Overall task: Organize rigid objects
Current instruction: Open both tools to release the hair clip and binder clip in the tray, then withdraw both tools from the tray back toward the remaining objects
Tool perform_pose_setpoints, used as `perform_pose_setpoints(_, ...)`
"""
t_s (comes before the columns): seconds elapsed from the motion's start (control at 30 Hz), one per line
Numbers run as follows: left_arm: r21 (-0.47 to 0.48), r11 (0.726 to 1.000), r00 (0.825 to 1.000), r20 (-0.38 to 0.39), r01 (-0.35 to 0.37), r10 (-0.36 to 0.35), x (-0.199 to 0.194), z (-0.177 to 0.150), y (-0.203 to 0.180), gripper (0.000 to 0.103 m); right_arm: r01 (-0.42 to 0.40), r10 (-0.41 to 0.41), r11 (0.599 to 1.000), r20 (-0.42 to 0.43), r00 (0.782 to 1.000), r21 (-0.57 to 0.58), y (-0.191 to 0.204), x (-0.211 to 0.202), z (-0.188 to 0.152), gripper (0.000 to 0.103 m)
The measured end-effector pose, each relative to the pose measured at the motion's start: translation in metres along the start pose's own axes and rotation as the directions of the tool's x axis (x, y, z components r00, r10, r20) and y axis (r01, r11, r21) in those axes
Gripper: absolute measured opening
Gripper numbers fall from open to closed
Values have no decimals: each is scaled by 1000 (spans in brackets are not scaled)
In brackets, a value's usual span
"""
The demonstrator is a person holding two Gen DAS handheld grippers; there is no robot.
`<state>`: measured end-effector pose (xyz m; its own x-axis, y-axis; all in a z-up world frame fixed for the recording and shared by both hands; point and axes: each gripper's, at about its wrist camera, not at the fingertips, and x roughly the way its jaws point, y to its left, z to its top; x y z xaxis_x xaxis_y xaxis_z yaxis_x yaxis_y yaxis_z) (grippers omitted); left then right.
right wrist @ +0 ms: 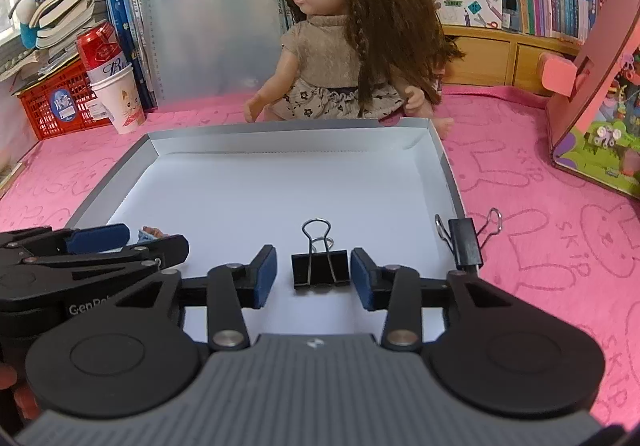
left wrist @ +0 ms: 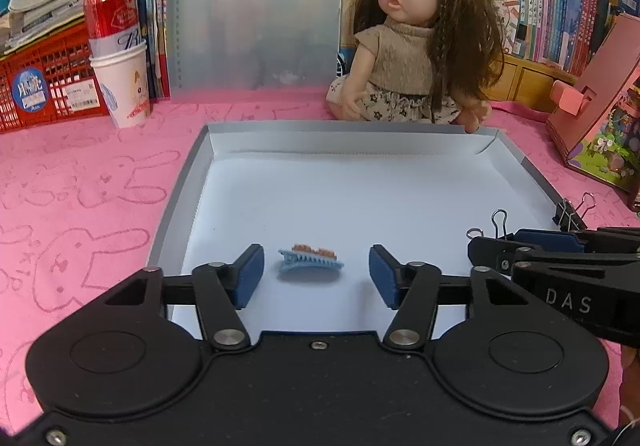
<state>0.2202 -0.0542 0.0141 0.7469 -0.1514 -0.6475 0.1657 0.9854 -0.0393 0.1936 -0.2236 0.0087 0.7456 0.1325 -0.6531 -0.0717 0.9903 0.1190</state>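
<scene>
Blue pads of the left gripper stand wide open around the hair clip, low centre, holding nothing; it looks light, stiff and slippery, so pinch its long sides. Likewise the right gripper gapes empty around the binder clip; grasp its black body. Beyond, the tray's far wall.

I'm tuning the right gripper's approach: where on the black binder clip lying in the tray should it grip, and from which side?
Grip the binder clip by its black body, closing on its left and right ends. The right gripper already straddles it, jaws open, coming from the near side. The wire handles point away toward the doll, so the body is probably the firmer hold. The tray floor beside it is bare.
</scene>
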Motion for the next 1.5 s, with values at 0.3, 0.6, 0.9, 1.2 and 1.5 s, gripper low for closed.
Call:
perform_pose_setpoints(0.3,8,1000,999,22,-29,29,-16,0,-2,71,6,-6,1000,27,1000,-15,3,-11,0,68)
perform_pose_setpoints(0.6,-9,1000,998,63,-22,23,-39,-4,5,79,7,-6,1000,78,997,-8,-2,-31,-3,85)
perform_pose_setpoints(0.9,7,1000,994,104,-28,27,-66,-13,7,84,-1,3,1000,104,995,-17,-2,-51,-9,88)
perform_pose_setpoints(1.2,4,1000,989,150,-3,2,-93,-24,8,85,-13,16,1000,139,990,-24,-2,-74,-21,90)
perform_pose_setpoints(1.5,16,999,985,171,35,-37,-116,-42,9,86,-12,24,998,180,983,-67,2,-97,-43,95)
